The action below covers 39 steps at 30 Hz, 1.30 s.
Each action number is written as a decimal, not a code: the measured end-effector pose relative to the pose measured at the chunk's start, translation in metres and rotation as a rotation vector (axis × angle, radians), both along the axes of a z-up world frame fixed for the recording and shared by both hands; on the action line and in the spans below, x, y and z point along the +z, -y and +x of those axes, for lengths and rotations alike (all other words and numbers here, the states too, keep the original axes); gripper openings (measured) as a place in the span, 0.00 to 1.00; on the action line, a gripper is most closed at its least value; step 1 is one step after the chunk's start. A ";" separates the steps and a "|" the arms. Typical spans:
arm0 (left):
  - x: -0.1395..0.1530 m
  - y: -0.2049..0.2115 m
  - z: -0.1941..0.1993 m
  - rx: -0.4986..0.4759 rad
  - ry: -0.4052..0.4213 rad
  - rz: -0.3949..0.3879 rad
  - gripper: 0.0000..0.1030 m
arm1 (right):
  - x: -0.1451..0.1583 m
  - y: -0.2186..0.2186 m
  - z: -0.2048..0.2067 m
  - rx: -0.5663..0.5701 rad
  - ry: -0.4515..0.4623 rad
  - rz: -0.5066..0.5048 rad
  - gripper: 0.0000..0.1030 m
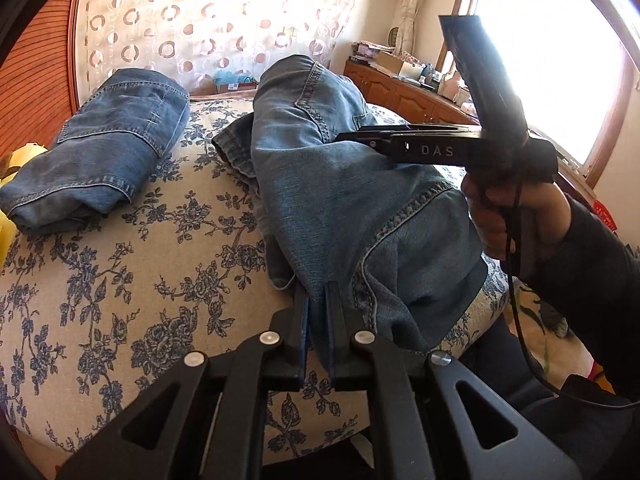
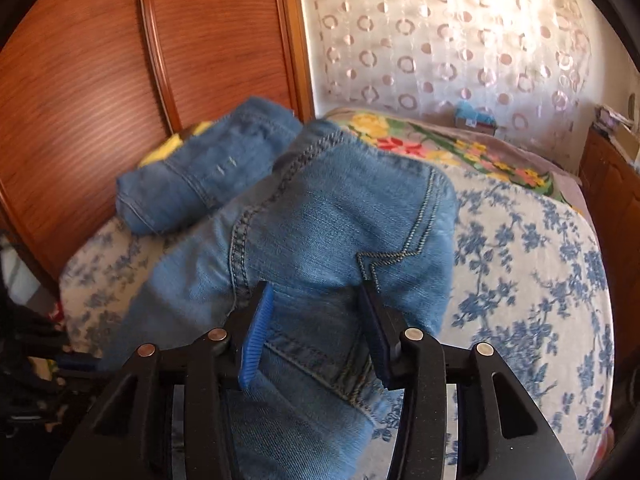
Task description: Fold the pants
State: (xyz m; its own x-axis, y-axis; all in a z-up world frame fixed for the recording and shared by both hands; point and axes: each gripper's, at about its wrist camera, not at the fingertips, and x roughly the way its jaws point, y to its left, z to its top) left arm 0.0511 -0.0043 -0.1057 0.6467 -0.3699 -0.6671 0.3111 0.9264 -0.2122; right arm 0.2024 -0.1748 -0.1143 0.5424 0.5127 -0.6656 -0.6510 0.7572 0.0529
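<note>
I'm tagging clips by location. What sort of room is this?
Most likely a bedroom: the jeans lie on a bed with a floral cover, backed by a wooden headboard, with a curtained window beside it.

Faded blue denim pants (image 1: 344, 200) hang bunched and half-folded above the bed, seams and a back pocket showing, fabric pinched in both claws.

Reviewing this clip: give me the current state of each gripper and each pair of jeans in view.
left gripper: shut on the lighter jeans' edge.
right gripper: jaws apart, denim bunched between them; grip unclear.
lighter jeans: partly folded, lifted off the bedspread.
darker jeans: folded, lying flat on the bedspread, untouched.
</note>
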 end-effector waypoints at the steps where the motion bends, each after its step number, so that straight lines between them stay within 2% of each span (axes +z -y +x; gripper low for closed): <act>1: 0.001 -0.001 0.000 0.002 -0.003 -0.004 0.07 | 0.001 0.003 -0.001 -0.003 0.004 0.011 0.44; 5: 0.011 -0.006 -0.001 0.018 0.006 0.002 0.12 | 0.010 0.016 -0.006 -0.029 -0.008 0.052 0.44; 8: 0.021 -0.011 -0.001 0.032 0.036 0.013 0.26 | 0.019 0.025 -0.018 -0.046 0.014 0.052 0.44; 10: 0.027 -0.013 0.001 0.040 0.053 0.021 0.42 | 0.022 0.029 -0.028 -0.057 0.028 0.051 0.45; 12: 0.032 -0.016 0.005 0.050 0.067 0.022 0.43 | 0.023 0.032 -0.037 -0.063 0.031 0.059 0.45; 14: 0.036 -0.016 0.011 0.058 0.079 0.035 0.51 | 0.023 0.036 -0.046 -0.072 0.032 0.064 0.46; 15: 0.037 -0.017 0.013 0.063 0.087 0.037 0.60 | 0.023 0.037 -0.050 -0.076 0.033 0.065 0.46; 16: 0.040 -0.018 0.015 0.072 0.106 0.037 0.65 | 0.023 0.038 -0.053 -0.081 0.036 0.065 0.46; 19: 0.045 -0.015 0.023 0.078 0.121 0.047 0.69 | 0.021 0.039 -0.063 -0.091 0.042 0.066 0.46; 27: 0.053 0.002 0.061 0.059 0.127 0.032 0.69 | 0.006 0.043 -0.075 -0.122 0.030 0.063 0.47; 32: 0.058 0.019 0.095 0.009 0.126 0.059 0.69 | -0.001 0.048 -0.082 -0.150 0.040 0.076 0.47; 39: 0.062 0.024 0.149 0.019 0.101 0.082 0.69 | 0.001 0.059 -0.083 -0.177 0.039 0.099 0.51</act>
